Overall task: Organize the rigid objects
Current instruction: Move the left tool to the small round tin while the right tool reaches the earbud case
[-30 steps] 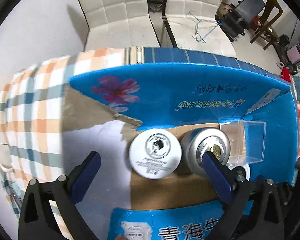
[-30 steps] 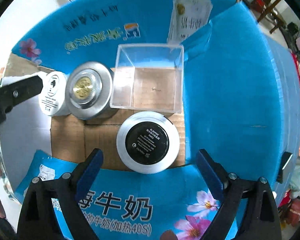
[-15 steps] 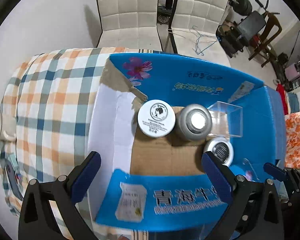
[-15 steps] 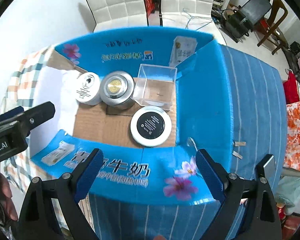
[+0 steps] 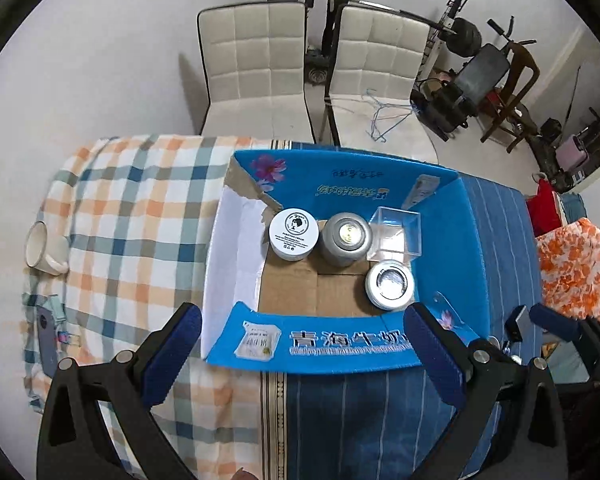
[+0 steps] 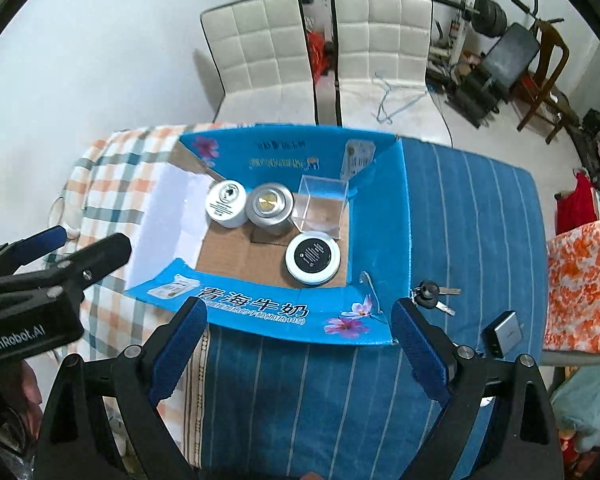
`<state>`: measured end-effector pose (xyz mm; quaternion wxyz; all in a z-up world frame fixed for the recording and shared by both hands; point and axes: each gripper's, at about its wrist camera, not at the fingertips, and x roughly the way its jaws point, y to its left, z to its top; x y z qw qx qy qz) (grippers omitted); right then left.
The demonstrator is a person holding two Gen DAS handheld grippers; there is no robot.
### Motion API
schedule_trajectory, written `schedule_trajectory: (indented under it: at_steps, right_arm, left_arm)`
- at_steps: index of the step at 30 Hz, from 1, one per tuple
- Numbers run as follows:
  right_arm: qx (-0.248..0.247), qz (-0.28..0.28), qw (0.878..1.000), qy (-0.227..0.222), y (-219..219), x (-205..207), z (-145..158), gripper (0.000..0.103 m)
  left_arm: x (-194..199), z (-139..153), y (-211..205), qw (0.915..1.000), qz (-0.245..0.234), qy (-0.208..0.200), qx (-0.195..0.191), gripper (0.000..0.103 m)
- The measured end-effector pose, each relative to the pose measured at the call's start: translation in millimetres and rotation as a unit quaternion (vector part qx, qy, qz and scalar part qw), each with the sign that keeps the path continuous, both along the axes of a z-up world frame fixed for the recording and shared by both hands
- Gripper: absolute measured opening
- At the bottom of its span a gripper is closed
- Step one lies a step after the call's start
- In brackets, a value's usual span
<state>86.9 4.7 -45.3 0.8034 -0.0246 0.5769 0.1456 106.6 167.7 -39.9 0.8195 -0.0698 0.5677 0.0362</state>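
Nearest the cameras, the left gripper (image 5: 298, 344) and the right gripper (image 6: 300, 340) are both hovering above the near edge of the counter, jaws spread wide and carrying nothing. Just beyond the right gripper, a bunch of keys (image 6: 434, 295) and a small grey charger block (image 6: 504, 334) are lying on the blue striped cloth (image 6: 472, 216), outside the box.

Further out, the blue milk carton box (image 5: 472, 256) is sitting open on the counter with its flaps folded outward. Inside, on the brown cardboard floor, a low round tin with a black lid (image 6: 313, 257) is resting nearest, close to the right wall. Behind it, in a row along the far wall, a white cream jar (image 5: 293, 233), a silver canister (image 5: 346, 238) and a clear plastic cube (image 5: 396, 232) are standing close together, seemingly touching.

These look light and stiff. The metal and plastic walls are probably slick, so each round one is best pinched across its side wall; the cube's thin walls may crack under a hard squeeze.

Off to the left, a white mug (image 5: 44, 248) is lying on the plaid cloth (image 5: 132, 216).
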Motion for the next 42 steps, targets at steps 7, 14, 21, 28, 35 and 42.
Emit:
schedule_trajectory:
  at_steps: [7, 14, 21, 28, 35, 42]
  right_arm:
    - [0.024, -0.003, 0.999, -0.026, -18, -19, 32, 0.096]
    - [0.025, -0.046, 0.998, -0.020, -73, -30, 24, 0.096]
    - [-0.019, -0.174, 0.984, 0.039, -205, -52, -39, 0.096]
    - [-0.009, -0.283, 0.953, 0.104, -316, -79, -126, 0.095]
    - [-0.019, -0.318, 0.941, 0.115, -360, -87, -176, 0.088]
    - [0.036, -0.330, 0.932, 0.148, -369, -81, -214, 0.084]
  left_arm:
    - [-20, 33, -18, 0.9994, -0.012, -0.031, 0.011, 0.103]
    - [-26, 39, -37, 0.9992, -0.014, -0.036, 0.010, 0.103]
    - [-10, 16, -120, 0.9964, -0.083, -0.016, -0.006, 0.103]
    - [7, -59, -249, 0.9807, -0.186, 0.059, -0.011, 0.103]
    - [21, -126, -333, 0.9672, -0.230, 0.107, 0.007, 0.103]
    - [40, -197, -369, 0.9567, -0.244, 0.156, 0.022, 0.103]
